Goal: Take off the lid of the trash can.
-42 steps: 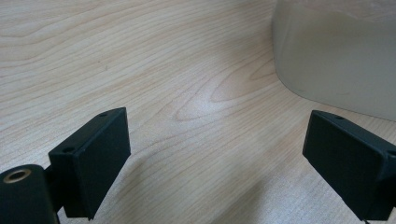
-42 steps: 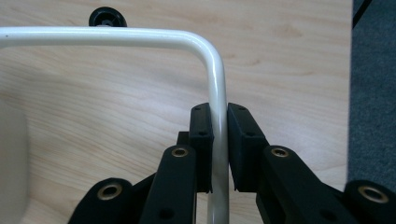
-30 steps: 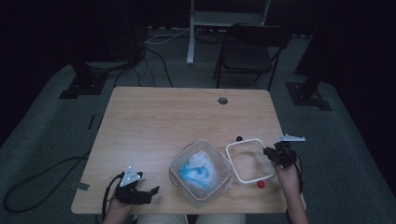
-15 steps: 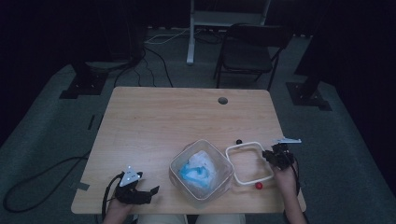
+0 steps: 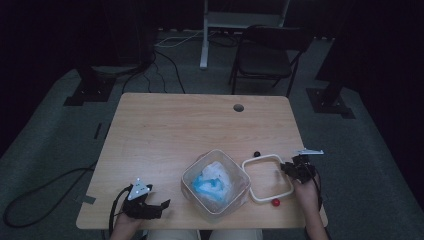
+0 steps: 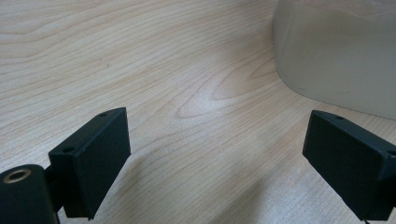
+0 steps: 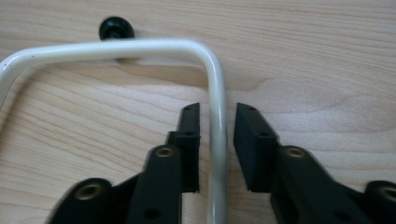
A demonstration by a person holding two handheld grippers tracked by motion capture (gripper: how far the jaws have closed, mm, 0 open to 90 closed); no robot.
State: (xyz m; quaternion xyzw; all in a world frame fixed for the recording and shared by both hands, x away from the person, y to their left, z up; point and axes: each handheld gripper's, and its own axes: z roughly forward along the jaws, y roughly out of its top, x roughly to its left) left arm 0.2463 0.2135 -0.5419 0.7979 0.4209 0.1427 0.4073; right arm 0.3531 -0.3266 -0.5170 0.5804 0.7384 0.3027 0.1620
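Note:
A white square ring (image 5: 260, 160) lies flat on the table, right of a clear tub (image 5: 216, 182) that holds something crumpled, blue and white. My right gripper (image 5: 286, 169) is at the ring's right side. In the right gripper view its jaws straddle the ring's rod (image 7: 217, 93) with a narrow gap on each side, so the right gripper (image 7: 217, 109) is open. My left gripper (image 5: 165, 204) rests near the table's front left and points toward the tub. The left gripper (image 6: 217, 154) stands wide open over bare wood, the tub's wall (image 6: 336, 51) just ahead.
A small black ball (image 5: 257, 154) sits at the ring's far corner, also seen as the black ball (image 7: 116, 28) in the right gripper view. A red ball (image 5: 275, 202) lies by the ring's near edge. The tabletop has a cable hole (image 5: 238, 107); a chair (image 5: 272, 55) stands beyond.
The right gripper and the white ring have shifted a little toward the table's near edge. The left gripper has stayed put.

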